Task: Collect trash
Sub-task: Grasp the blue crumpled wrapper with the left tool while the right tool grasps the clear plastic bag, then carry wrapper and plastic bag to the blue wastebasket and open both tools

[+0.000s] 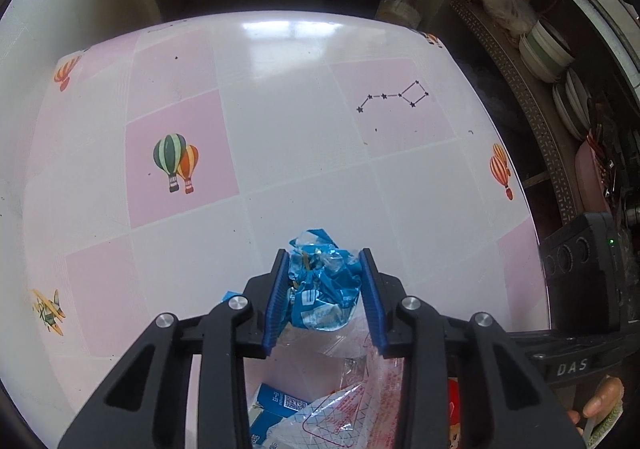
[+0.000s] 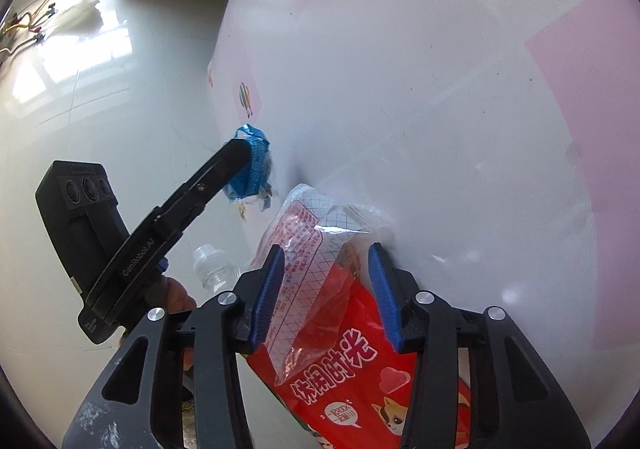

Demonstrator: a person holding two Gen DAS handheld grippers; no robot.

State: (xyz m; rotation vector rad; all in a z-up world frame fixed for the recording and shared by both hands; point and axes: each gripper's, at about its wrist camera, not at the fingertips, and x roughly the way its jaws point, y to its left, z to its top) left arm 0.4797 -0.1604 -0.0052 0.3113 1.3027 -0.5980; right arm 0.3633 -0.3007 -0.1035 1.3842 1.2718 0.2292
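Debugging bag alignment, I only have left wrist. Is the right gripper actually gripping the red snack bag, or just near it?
Observer: The right gripper has the red snack bag between its fingers, at the clear upper part by the bag's mouth.
Operator: Is my blue wrapper over the mouth?
Observer: The blue wrapper in the left gripper sits up and left of the bag's clear top, apart from it.
Operator: Anything else near the bag?
Observer: A clear plastic bottle shows just left of the bag, below the table edge.
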